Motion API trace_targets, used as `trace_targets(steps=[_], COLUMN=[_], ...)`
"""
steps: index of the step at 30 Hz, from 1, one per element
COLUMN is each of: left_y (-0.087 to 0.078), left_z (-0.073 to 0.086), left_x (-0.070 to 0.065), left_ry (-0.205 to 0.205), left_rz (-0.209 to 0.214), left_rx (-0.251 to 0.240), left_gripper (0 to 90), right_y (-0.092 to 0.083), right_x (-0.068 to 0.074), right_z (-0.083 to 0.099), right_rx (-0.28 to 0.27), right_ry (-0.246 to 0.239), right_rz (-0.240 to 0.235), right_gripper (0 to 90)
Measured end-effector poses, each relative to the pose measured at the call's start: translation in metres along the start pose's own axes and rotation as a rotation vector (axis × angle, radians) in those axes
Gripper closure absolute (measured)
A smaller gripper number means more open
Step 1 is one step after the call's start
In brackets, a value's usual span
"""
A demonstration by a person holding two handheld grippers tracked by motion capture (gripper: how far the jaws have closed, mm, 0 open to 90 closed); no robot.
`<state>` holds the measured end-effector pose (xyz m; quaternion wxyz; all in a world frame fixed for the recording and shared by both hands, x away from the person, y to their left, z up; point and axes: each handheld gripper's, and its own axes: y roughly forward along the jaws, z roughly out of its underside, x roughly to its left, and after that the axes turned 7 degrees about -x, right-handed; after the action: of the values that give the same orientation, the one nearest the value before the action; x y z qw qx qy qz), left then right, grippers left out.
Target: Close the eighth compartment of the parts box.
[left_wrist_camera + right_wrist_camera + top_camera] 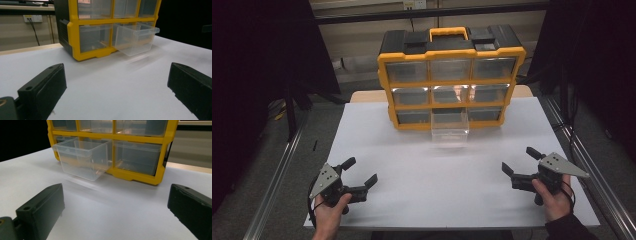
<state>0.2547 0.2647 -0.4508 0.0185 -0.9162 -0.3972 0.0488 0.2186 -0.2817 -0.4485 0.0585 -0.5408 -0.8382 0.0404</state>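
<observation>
Probably light, thin-walled, slippery and flexible, the clear drawer (450, 127) jutting from the yellow cabinet (451, 77) is best pinched at its front lip; both grippers' fingers (42, 92) gape wide, empty.

White sheet (412, 155) covers the table; bare wooden edge (362, 95) shows at the far side. Metal rail (279, 170) runs along the left, another rail (584, 165) along the right. Black curtains (262, 50) hang far left and far right. Wall socket (32, 18) on the far wall, black cable (34, 30) hanging from it. Grey floor (319, 125) on the left.
</observation>
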Motion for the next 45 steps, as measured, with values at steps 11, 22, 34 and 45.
trace_targets(steps=[11,22,34,45], left_y=[0.001,0.003,0.001,0.0], left_z=[0.0,0.0,0.0,-0.001], left_x=[0.001,0.001,0.002,0.004], left_ry=[-0.004,0.001,-0.002,-0.009], left_rz=[-0.001,-0.01,-0.017,-0.018], left_rx=[0.009,0.009,0.008,-0.006], left_gripper=[3.0,3.0,3.0,3.0], right_y=[0.003,0.006,0.01,0.026], right_x=[0.002,0.006,0.013,0.033], right_z=[0.003,0.004,-0.002,-0.012], right_rx=[0.017,0.034,0.037,0.038], right_ry=[0.0,-0.009,0.007,-0.01], right_rz=[-0.036,-0.07,-0.136,-0.2], right_gripper=[0.0,0.0,0.0,0.0])
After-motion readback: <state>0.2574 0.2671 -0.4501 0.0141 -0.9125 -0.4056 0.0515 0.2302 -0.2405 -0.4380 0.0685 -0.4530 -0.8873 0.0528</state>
